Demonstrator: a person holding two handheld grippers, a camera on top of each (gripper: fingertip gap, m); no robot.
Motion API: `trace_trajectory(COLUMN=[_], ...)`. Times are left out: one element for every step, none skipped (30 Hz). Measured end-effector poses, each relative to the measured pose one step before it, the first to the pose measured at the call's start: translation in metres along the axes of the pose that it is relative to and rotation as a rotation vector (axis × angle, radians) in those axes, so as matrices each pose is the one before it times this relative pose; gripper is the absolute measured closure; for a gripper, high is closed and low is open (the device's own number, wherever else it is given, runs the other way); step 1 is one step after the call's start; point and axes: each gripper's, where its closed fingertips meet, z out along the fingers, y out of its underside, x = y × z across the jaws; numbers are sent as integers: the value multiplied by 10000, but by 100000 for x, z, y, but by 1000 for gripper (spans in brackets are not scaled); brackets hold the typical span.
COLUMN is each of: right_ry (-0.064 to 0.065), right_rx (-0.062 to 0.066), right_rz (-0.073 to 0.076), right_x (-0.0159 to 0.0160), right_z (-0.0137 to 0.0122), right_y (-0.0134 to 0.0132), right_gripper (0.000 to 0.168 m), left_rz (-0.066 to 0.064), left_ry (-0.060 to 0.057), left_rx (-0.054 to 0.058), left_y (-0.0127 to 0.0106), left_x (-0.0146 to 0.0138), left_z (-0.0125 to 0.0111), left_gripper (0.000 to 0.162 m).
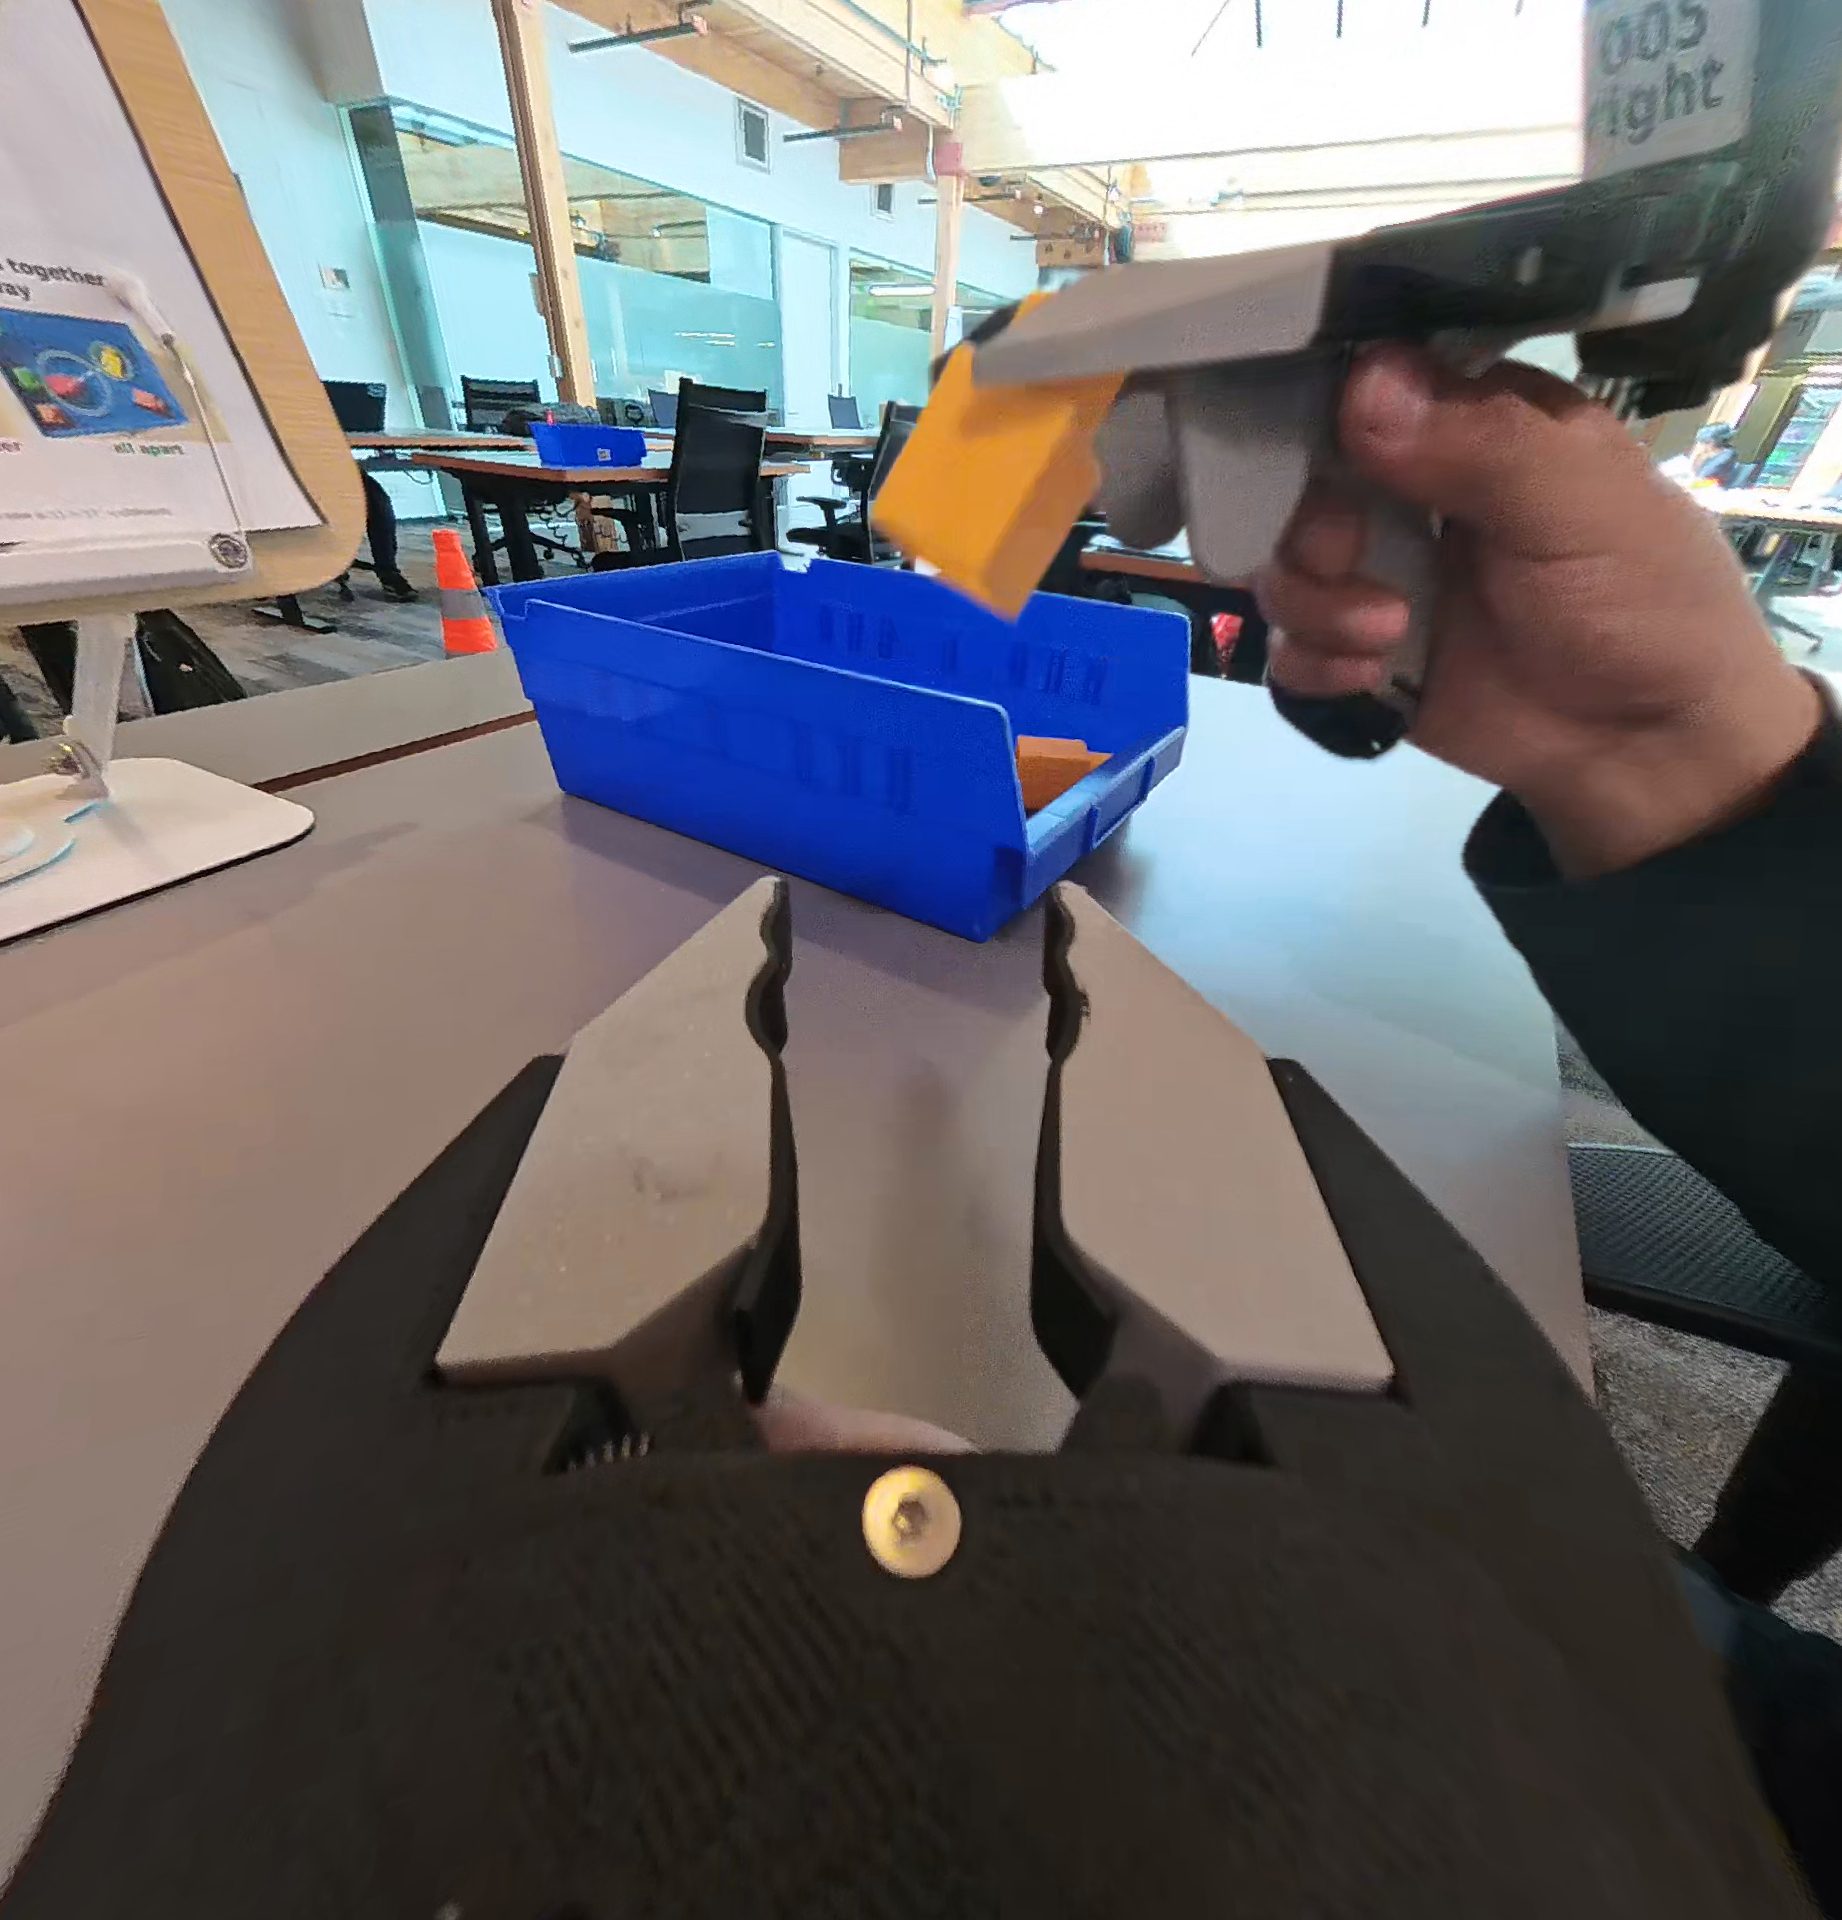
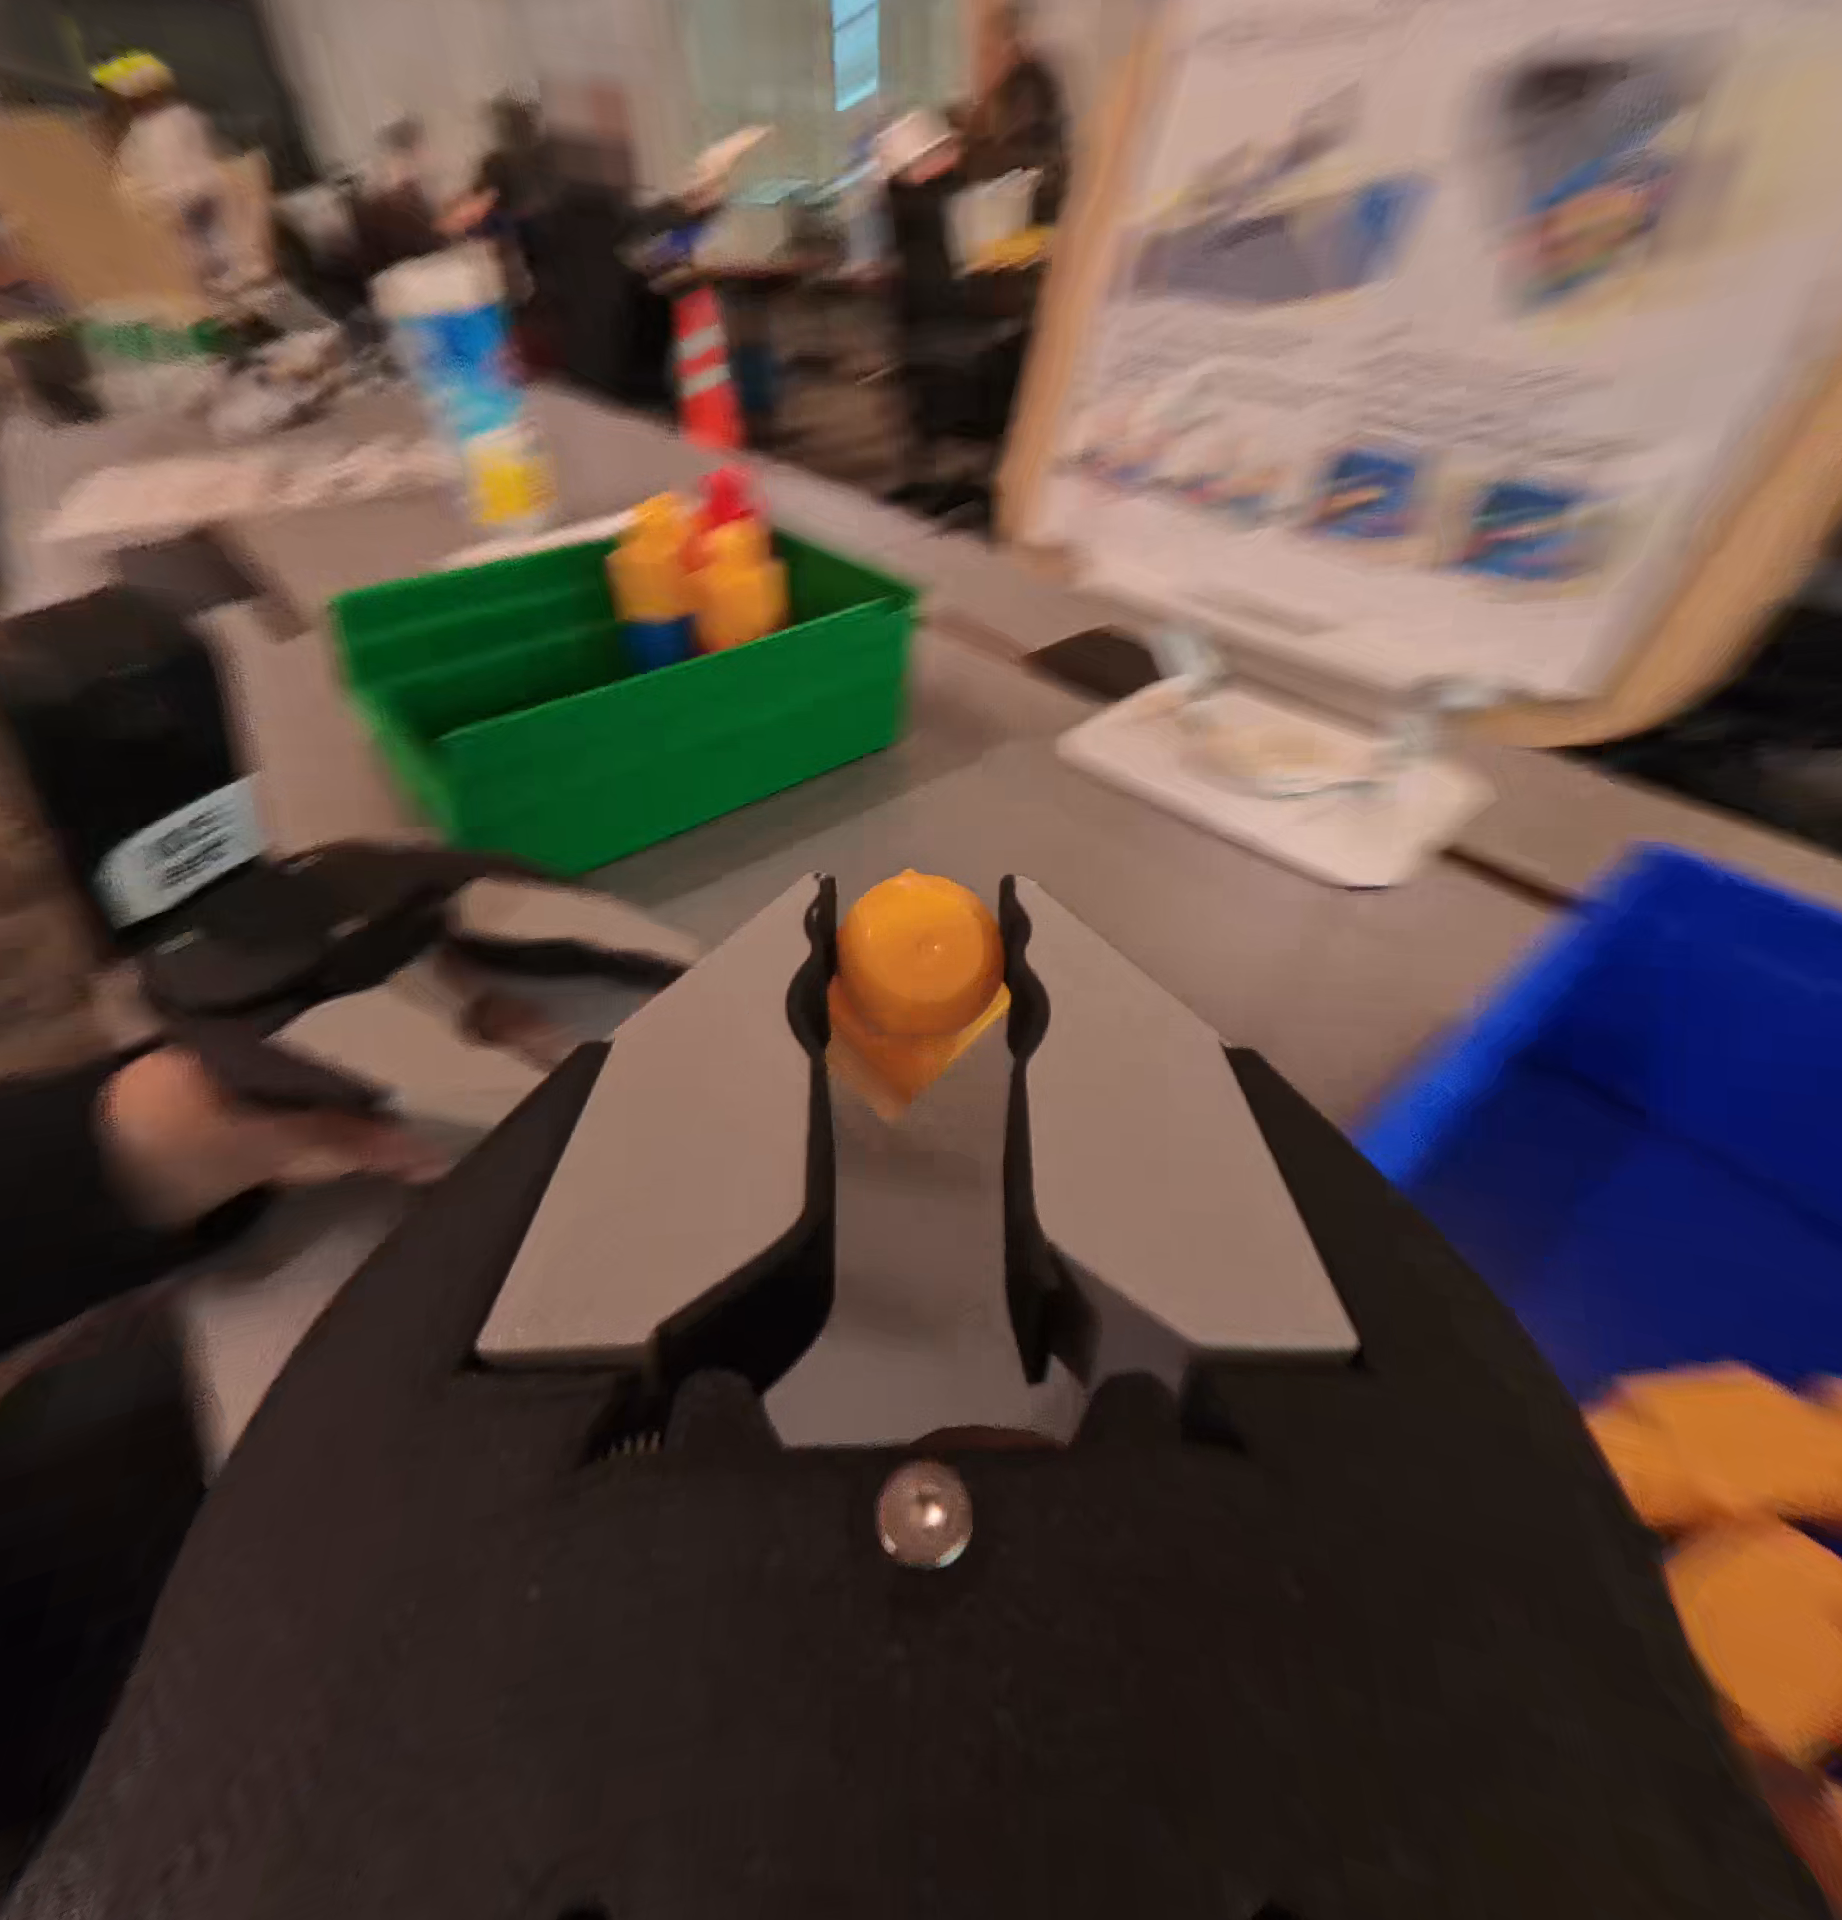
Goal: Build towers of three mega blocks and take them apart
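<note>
Above the grey desk (image 1: pixel 377 1039), the right tool (image 2: pixel 917 961) is clamped on a single orange plastic mega block (image 2: pixel 919 987), its rounded stud pinched between the two grey fingers (image 2: pixel 1104 1091) and its square body hanging beyond them. In the left wrist view that same block (image 1: pixel 984 488) hangs tilted in the air over the far side of the open-fronted blue plastic bin (image 1: pixel 844 727), gripped by the right tool (image 1: pixel 1010 353), which a hand (image 1: pixel 1499 582) in a dark sleeve holds by its handle. The blue bin stands on the desk just ahead of the left tool (image 1: pixel 917 935), whose fingers are apart with nothing between them. Inside the bin, near its low front lip, lies another orange block (image 1: pixel 1057 764); the right wrist view shows blurred orange blocks (image 2: pixel 1748 1558) in the bin (image 2: pixel 1675 1091) at the lower right. Farther along the desk sits a green plastic bin (image 2: pixel 636 727) holding a stack of yellow, orange, red and blue blocks (image 2: pixel 699 582). A white stand carrying a printed sheet (image 1: pixel 96 343) stands on the desk to the left of the blue bin.
</note>
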Motion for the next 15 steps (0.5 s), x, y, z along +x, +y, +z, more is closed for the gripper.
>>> trace_trajectory(right_ry=[1369, 1331, 1155, 869, 391, -58, -347, -468, -508, -444, -361, -246, -114, 39, 79], right_rx=[453, 190, -207, -584, -815, -837, -509, -17, 383, 553, 527, 394, 213, 30, -93], right_rz=[-58, -198, -181, -57, 85, 300, 441, 458, 335, 231, 112, -28, -135, -190, -211], right_x=[3066, 3208, 3085, 2661, 1823, 952, 327, -81, -447, -628, -704, -655, -467, -208, -98], right_z=[-1519, -1159, -626, -50, 459, 666, 480, 79, -320, -501, -499, -374, -207, -50, 91], right_y=[-700, -147, 662, 1461, 1915, 1833, 1080, 163, -616, -991, -994, -790, -467, -127, 118], right_gripper=[140, 140, 140, 140, 132, 117, 109, 107, 107, 107, 107, 108, 108, 108, 108], left_rz=[-5, 39, 58, 58, 44, 26, 8, -11, -30, -49, -62, -62, -51, -42, -55], left_ry=[-22, -1, 22, 25, 7, -11, -7, -3, -10, -11, -12, -34, -64, -91, -176], left_rx=[15, -12, -43, -60, -56, -40, -15, 13, 31, 24, 2, -10, -1, 29, 64], left_y=[-21, 19, 64, 76, 80, 45, 21, -9, -43, -36, 3, 10, -3, -43, -82], left_x=[-28, 31, 92, 89, 54, 6, -1, -21, -49, -73, -82, -106, -148, -159, -299], left_z=[-12, 16, 50, 65, 55, 42, 16, -12, -38, -23, -7, 16, -5, -26, -90], left_gripper=[117, 117, 118, 118, 119, 120, 120, 120, 120, 120, 120, 120, 120, 119, 118])
